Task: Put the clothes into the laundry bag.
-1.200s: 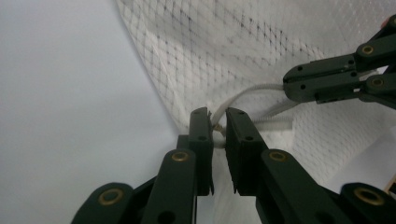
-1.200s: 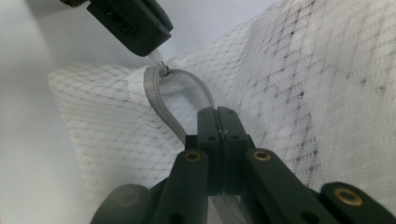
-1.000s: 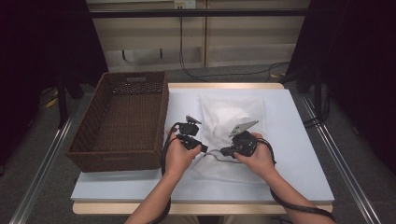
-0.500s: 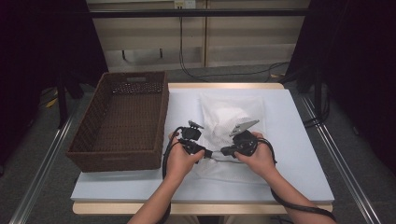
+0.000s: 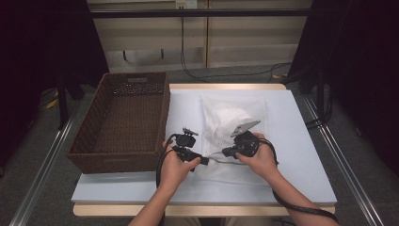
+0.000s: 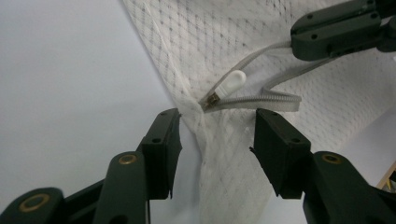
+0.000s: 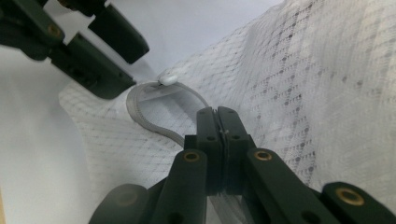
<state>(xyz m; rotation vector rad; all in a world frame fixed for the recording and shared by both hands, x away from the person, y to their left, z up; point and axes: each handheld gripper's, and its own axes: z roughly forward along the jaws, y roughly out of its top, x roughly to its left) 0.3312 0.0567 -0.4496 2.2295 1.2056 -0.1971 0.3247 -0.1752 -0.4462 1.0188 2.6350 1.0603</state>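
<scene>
Lying near the front edge of the table (image 5: 301, 155), beside the wicker basket (image 5: 124, 122), the white mesh laundry bag (image 5: 233, 122) is clamped at its zipper tape (image 7: 154, 123) by the right gripper (image 7: 218, 119). The left gripper (image 6: 215, 135) has just been opening; its jaws straddle the bag's corner below the zipper pull (image 6: 231, 83) without pressing it.

The mesh bag (image 6: 261, 42) runs off the frame's top edge — contents indistinct.
</scene>
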